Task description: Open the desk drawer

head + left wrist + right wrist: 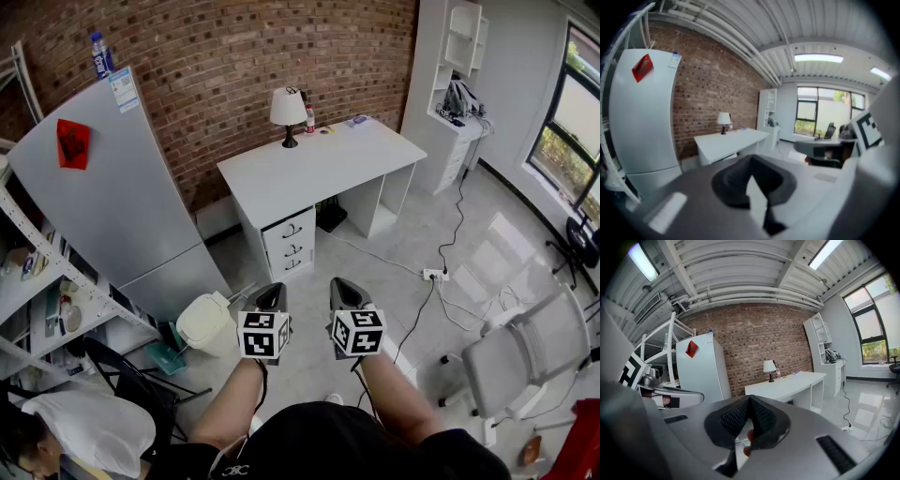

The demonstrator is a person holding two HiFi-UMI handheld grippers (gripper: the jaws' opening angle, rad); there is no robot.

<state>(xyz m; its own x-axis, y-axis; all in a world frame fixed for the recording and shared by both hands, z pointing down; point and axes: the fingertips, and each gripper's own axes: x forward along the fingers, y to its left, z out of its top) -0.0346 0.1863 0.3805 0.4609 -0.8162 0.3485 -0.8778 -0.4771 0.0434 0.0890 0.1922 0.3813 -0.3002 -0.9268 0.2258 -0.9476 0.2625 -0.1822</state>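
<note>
A white desk [309, 164] stands against the brick wall, well ahead of me. On its left side is a stack of three shut drawers [290, 244] with dark handles. A small lamp [288, 111] stands on its top. My left gripper [273, 292] and right gripper [343, 285] hang side by side over the floor, far short of the desk. Both are shut with nothing between them. The desk [731, 142] also shows beyond my left gripper [751, 160] in its own view. Likewise the desk [787, 386] lies past my right gripper [749, 400].
A tall grey fridge [112, 187] stands left of the desk, with white shelving [37, 281] further left. A white bin [208, 323] and a black folding chair [122, 375] sit near my left. A power strip [433, 275] with cables lies on the floor; a white chair [525, 347] stands right.
</note>
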